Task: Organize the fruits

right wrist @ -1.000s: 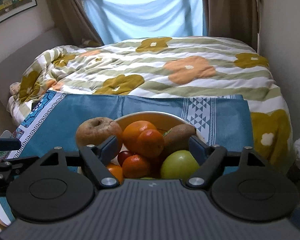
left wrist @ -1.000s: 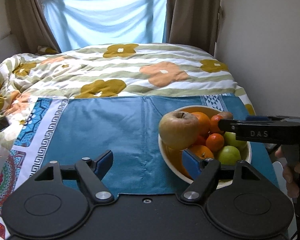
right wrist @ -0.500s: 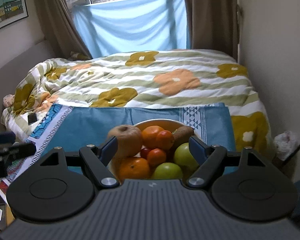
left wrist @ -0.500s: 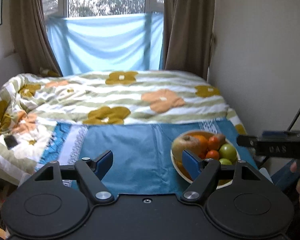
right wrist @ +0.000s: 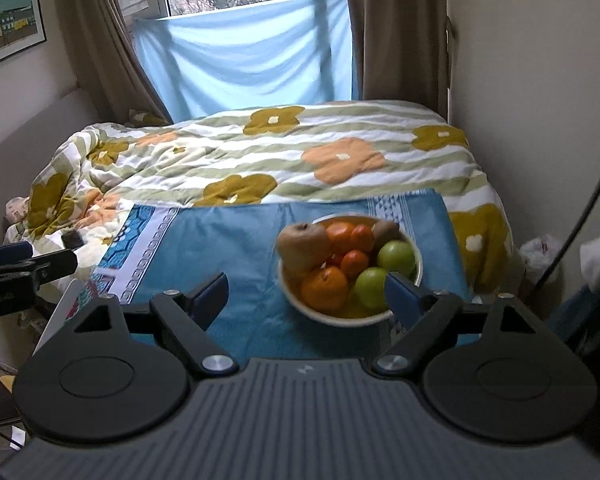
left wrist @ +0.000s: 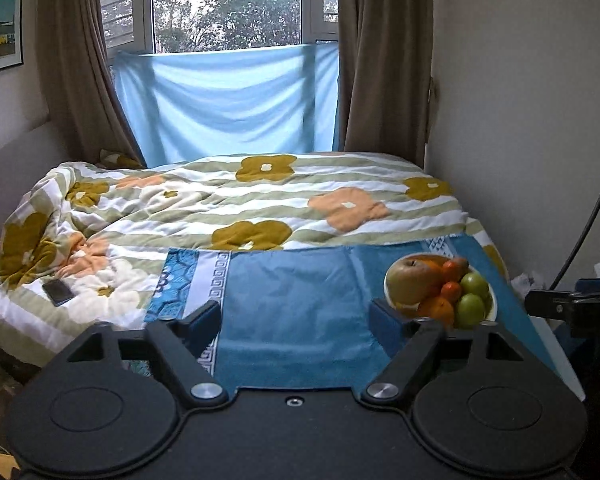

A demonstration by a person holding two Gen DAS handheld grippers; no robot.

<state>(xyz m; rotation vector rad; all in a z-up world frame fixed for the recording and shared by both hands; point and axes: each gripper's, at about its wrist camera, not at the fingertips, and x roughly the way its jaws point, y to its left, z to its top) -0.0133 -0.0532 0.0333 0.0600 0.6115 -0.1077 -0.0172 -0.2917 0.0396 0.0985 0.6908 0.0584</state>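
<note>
A cream bowl point(right wrist: 418, 276) piled with fruit sits on a blue cloth point(right wrist: 228, 248) at the foot of a bed. It holds a large brown pear point(right wrist: 302, 244), oranges point(right wrist: 325, 287), two green apples point(right wrist: 397, 258) and a kiwi point(right wrist: 386, 230). In the left wrist view the bowl point(left wrist: 491, 303) is at the right of the cloth point(left wrist: 292, 304). My left gripper point(left wrist: 296, 322) is open and empty, well back from the bowl. My right gripper point(right wrist: 306, 294) is open and empty, held back from the bowl and above the cloth.
A flowered duvet point(left wrist: 260, 196) covers the bed behind the cloth. A dark phone point(left wrist: 58, 292) lies on the duvet at the left. A wall point(left wrist: 520, 120) stands close at the right. Curtains and a window are at the back.
Both grippers have pulled back and risen away from the bowl, so the bowl looks smaller and more of the room shows. Both stay open and empty.
</note>
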